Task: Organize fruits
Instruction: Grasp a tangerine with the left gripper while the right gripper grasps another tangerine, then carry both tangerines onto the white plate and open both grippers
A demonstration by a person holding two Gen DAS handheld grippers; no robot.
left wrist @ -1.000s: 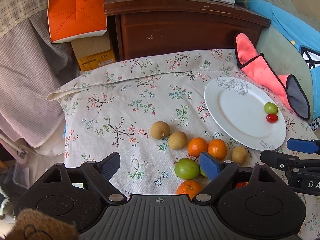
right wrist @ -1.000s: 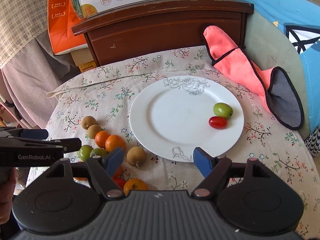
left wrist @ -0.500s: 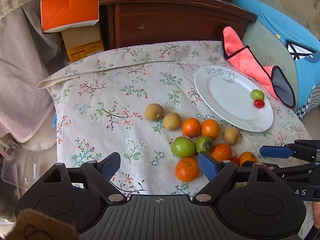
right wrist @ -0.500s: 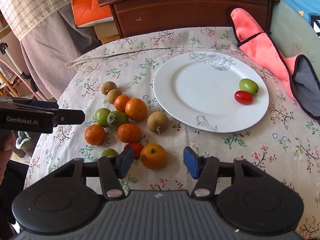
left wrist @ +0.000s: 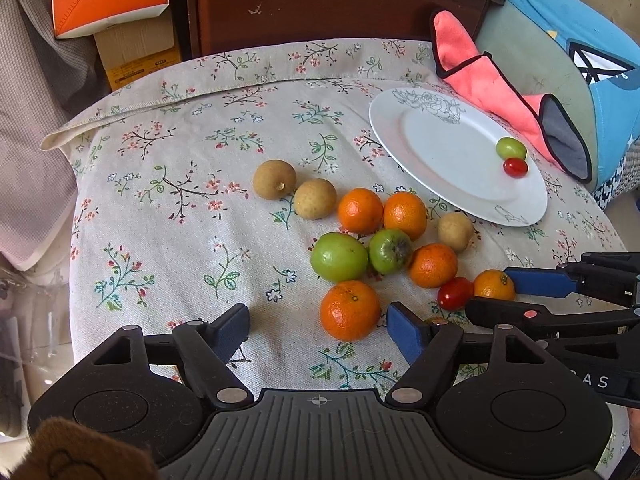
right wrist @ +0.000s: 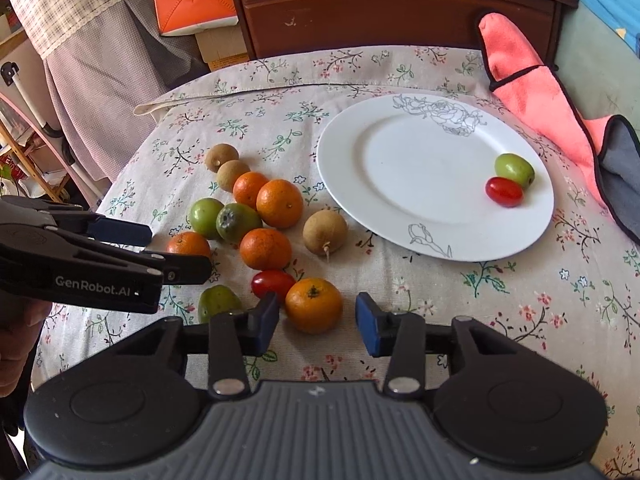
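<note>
Both wrist cams look steeply down, close; share fruit pile [left wrist: 380, 240].

Bright daylight falls evenly across the cloth [left wrist: 168, 184]; soft, short shadows lie under the fruit. Both views are sharp at centre, with fisheye bending and dark vignetted corners.

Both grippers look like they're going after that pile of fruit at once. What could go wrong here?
The right gripper, jaws just closing, straddles a small orange mandarin; its left finger sits by a red cherry tomato and might squash it. The left gripper works close by another mandarin, so the two could collide. Bumped round fruits may roll off the floral cloth.
</note>
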